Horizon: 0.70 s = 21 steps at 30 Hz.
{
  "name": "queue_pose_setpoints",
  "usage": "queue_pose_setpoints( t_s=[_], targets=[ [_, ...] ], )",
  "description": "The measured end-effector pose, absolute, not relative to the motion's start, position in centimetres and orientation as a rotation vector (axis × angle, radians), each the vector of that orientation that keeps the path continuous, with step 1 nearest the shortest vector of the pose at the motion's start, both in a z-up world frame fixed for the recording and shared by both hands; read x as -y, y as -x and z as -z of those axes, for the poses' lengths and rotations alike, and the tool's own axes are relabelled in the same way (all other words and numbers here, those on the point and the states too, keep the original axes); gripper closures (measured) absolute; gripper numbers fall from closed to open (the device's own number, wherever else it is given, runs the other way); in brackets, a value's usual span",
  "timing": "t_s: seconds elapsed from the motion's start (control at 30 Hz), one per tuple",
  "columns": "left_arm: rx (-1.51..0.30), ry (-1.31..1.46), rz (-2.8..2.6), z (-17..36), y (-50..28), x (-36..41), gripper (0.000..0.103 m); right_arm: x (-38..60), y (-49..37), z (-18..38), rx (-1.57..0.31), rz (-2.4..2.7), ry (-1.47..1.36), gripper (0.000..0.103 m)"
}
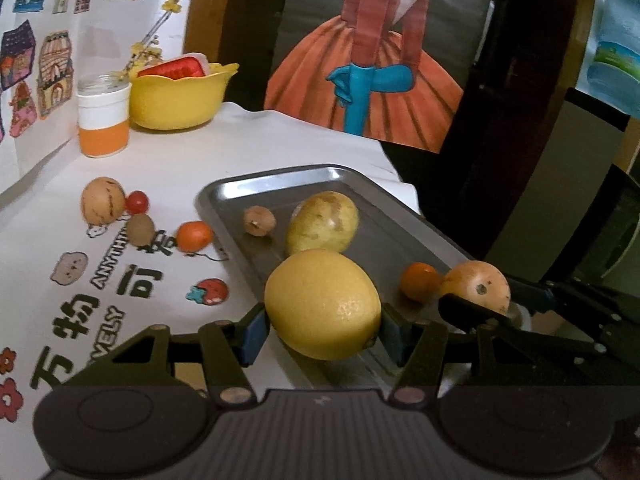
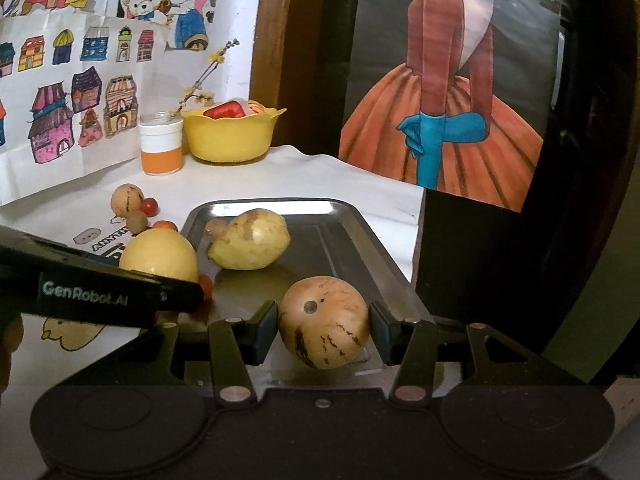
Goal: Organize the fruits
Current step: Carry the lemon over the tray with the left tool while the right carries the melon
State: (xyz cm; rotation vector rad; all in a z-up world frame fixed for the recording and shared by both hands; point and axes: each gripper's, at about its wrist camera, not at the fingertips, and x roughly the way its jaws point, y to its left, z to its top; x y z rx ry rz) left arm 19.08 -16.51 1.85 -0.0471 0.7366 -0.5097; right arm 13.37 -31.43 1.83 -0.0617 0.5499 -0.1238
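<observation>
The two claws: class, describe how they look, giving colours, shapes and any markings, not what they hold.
Both are matte black. The left claw has angular linkage bars with round metallic pivot pins, blue pads on the fingertips and a ribbed body with two round housings. The right claw is alike; "GenRobot.AI" is printed in pale letters on the left one's side.

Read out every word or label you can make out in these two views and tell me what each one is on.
"GenRobot.AI": on the side of the left gripper, seen from the right wrist.
"ANYTHI", cut off by a fruit: on the printed tablecloth.
"万物可", large Chinese characters: on the same tablecloth.
"VELY", start hidden by the gripper: on the tablecloth.
Jar and wall drawings: no readable text.
</observation>
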Motion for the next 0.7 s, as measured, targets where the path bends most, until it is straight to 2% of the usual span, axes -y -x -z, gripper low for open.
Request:
queue_pose_setpoints(
  t_s=[0.7],
  targets=[
    [-0.748,0.018,0.535,-1.4,-18.4,17.7,0.040,33.0,-13.1,-1.2,-0.562,0.148,0.016,0.052]
  ],
)
